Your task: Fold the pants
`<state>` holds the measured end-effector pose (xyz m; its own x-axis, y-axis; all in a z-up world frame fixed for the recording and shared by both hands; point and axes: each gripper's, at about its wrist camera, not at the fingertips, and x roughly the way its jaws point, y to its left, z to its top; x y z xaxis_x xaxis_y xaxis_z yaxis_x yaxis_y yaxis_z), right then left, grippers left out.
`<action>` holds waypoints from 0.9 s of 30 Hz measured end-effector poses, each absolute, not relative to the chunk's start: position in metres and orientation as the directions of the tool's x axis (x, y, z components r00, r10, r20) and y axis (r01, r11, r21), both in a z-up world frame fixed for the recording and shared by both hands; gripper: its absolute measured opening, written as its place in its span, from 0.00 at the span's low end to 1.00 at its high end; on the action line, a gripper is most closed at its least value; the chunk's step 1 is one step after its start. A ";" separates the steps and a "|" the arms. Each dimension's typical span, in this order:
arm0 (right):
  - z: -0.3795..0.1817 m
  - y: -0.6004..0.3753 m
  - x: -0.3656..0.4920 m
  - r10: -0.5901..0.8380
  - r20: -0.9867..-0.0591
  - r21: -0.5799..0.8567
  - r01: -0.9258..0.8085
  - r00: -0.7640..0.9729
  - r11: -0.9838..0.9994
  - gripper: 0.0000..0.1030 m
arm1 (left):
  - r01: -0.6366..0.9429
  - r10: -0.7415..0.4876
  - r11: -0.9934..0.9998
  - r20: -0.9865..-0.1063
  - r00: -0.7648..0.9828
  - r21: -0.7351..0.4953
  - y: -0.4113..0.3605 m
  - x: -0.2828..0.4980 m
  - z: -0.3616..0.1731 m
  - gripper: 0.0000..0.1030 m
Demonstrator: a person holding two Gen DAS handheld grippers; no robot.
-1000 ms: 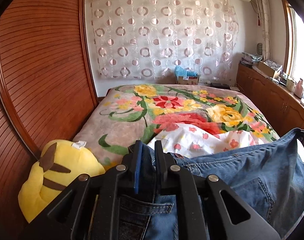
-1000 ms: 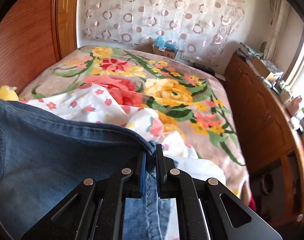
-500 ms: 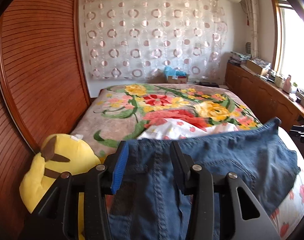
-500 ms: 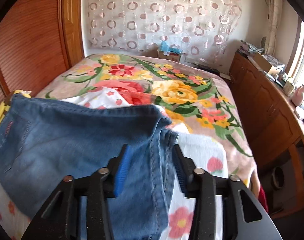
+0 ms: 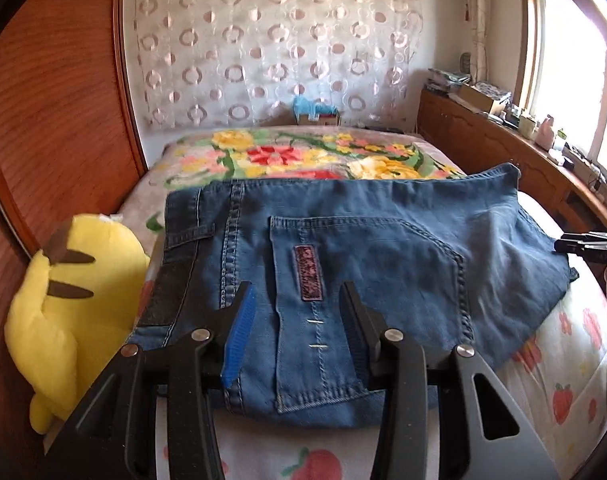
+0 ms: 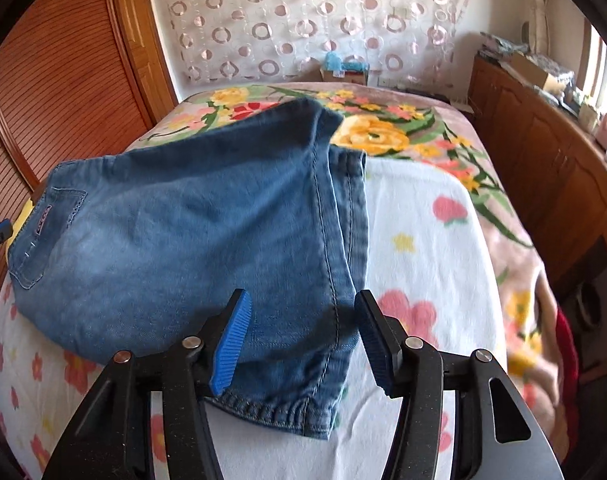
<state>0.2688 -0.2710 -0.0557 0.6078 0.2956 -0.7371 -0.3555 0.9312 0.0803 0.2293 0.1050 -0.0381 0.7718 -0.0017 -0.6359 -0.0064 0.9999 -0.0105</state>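
Note:
The blue denim pants (image 5: 367,256) lie folded in a flat bundle on the white flower-print sheet (image 5: 563,360), back pocket up at the left end. They also show in the right wrist view (image 6: 207,216), hem end nearest. My left gripper (image 5: 297,312) is open and empty, its jaws standing apart just above the pocket end. My right gripper (image 6: 301,326) is open and empty above the hem end. The right gripper's tips also show at the right edge of the left wrist view (image 5: 583,244).
A yellow plush toy (image 5: 67,312) lies against the wooden headboard (image 5: 55,120) left of the pants. A floral blanket (image 6: 383,132) covers the far bed. A wooden cabinet (image 6: 543,168) with clutter runs along the right side. A patterned curtain hangs behind.
Both grippers were shut on the jeans' edge and holding it up; they opened, let the jeans drop flat onto the sheet, and drew back toward me.

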 end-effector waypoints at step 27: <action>-0.050 -0.276 0.187 0.334 -0.684 0.091 -0.378 0.649 0.921 0.07 | 0.067 -0.095 0.995 -0.582 0.807 -0.070 0.094 0.175 -0.022 0.46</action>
